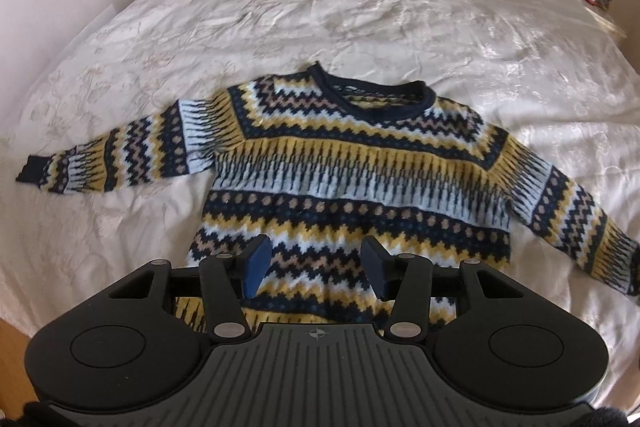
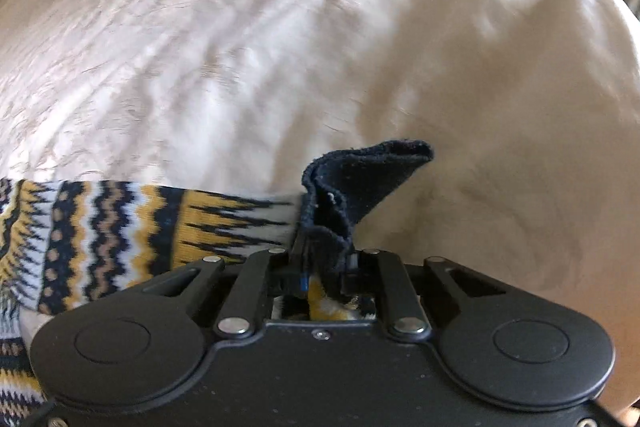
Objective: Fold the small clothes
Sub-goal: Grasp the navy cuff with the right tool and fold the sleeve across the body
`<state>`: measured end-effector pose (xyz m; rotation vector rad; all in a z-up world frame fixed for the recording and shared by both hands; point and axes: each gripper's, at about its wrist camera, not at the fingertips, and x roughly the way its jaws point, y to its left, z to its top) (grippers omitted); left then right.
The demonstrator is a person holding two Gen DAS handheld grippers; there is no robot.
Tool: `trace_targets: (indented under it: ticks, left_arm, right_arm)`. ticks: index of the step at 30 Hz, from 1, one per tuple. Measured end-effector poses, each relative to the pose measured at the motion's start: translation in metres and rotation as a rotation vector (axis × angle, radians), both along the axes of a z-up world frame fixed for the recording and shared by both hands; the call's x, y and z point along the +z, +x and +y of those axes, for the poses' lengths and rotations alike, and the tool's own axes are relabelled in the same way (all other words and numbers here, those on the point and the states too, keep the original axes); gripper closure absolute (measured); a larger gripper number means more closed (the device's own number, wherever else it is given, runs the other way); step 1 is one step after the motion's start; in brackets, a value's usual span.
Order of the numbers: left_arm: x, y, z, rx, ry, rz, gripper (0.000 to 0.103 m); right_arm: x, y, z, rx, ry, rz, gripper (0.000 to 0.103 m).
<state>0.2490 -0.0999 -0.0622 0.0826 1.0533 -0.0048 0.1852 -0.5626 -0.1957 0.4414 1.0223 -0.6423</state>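
My sweater (image 1: pixel 340 163) lies flat on a big bed (image 1: pixel 360 7). The bed has a white cover with lots of little wrinkles and a faint flower pattern. The sweater is face up, with zigzag stripes in yellow, dark blue, light blue and tan. Its dark neck hole points to the far end of the bed. One sleeve (image 1: pixel 104 159) lies stretched out to the side, flat on the cover. The bottom of the sweater is at the near edge of the bed. In my right view, the cover (image 2: pixel 240 47) looks soft and puffy, and the other sleeve (image 2: pixel 160 227) runs across it.
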Motion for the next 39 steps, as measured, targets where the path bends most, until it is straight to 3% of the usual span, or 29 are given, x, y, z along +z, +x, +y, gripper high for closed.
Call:
trace_targets:
  ticks: [11,20,31,39]
  left_arm:
    - [-0.003,0.009,0.043,0.006,-0.06,-0.001,0.055]
    - [-0.003,0.04,0.114,-0.019,-0.122,-0.011,0.055]
    - [-0.011,0.08,0.213,0.022,-0.096,-0.011,0.055]
    - [-0.021,0.092,0.261,0.057,-0.081,0.009,0.055]
  right_arm:
    - [0.067,0.086,0.091,0.24,0.054,-0.155,0.082]
    - [0.107,0.17,0.219,0.396,0.061,-0.224,0.082]
    - [0.098,0.25,0.404,0.625,0.127,-0.231,0.082]
    - [0.065,0.265,0.488,0.715,0.168,-0.166,0.082]
